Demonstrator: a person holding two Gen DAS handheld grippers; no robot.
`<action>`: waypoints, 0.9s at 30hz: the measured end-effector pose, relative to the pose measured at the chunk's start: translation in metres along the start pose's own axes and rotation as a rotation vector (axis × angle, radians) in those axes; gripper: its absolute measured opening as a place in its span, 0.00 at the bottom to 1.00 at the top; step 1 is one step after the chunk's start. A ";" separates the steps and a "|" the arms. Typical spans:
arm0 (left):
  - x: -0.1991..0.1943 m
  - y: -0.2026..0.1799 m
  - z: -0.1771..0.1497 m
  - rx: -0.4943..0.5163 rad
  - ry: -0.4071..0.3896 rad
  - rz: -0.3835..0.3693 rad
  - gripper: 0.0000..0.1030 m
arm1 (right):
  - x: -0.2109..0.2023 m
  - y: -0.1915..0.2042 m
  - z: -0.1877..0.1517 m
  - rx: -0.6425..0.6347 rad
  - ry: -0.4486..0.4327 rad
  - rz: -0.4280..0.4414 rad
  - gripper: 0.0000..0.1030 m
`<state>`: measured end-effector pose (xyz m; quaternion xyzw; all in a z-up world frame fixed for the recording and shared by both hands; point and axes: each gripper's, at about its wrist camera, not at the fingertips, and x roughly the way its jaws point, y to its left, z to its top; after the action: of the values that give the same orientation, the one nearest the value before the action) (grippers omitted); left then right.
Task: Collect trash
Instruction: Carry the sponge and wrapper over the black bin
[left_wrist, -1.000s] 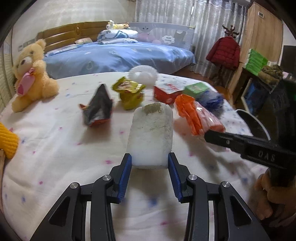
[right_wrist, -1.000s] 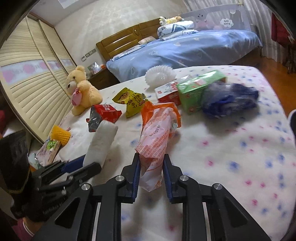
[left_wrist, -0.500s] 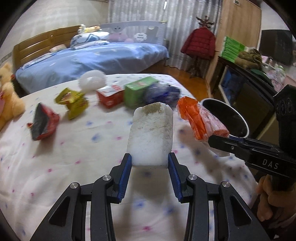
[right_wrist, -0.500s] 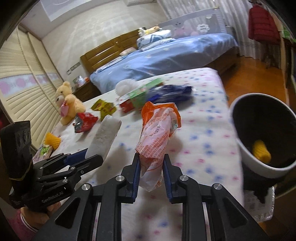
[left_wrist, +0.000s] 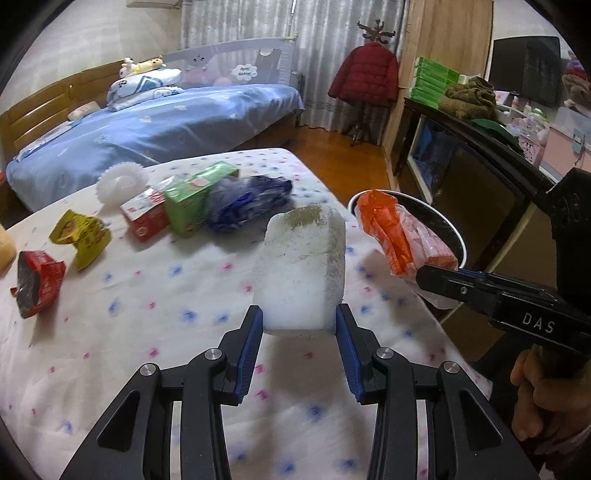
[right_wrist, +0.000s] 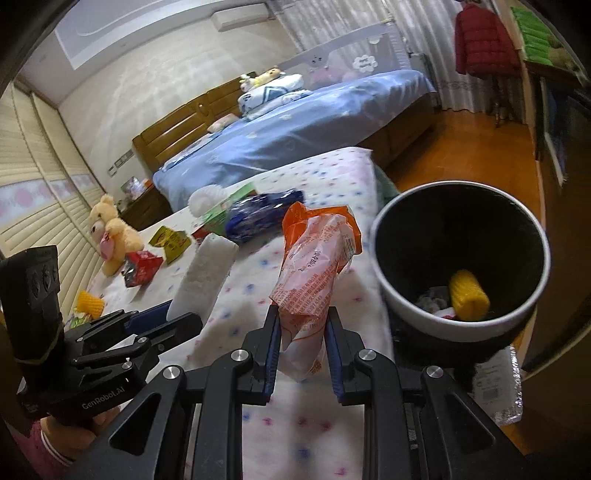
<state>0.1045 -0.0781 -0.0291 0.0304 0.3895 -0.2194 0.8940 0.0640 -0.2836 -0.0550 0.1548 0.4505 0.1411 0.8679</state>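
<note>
L gripper (left_wrist: 299, 325): "GenRobot.AI", fingers squeeze white block (left_wrist: 303, 266).
R gripper (right_wrist: 302, 328): "DAS", fingers pinch orange bag (right_wrist: 314, 266).

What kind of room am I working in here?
A home bedroom, most likely: a wooden-framed bed with blue bedding, a tan teddy bear on the dotted white bedspread, and a red padded jacket on a coat stand.
</note>
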 end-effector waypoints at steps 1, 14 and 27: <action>0.002 -0.002 0.002 0.004 0.000 -0.005 0.38 | -0.002 -0.004 0.000 0.007 -0.002 -0.007 0.22; 0.031 -0.035 0.024 0.036 0.019 -0.047 0.38 | -0.016 -0.042 0.007 0.070 -0.036 -0.071 0.22; 0.065 -0.064 0.051 0.067 0.037 -0.072 0.39 | -0.018 -0.084 0.015 0.141 -0.049 -0.131 0.22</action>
<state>0.1516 -0.1711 -0.0321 0.0503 0.3994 -0.2635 0.8766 0.0754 -0.3691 -0.0672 0.1892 0.4469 0.0483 0.8730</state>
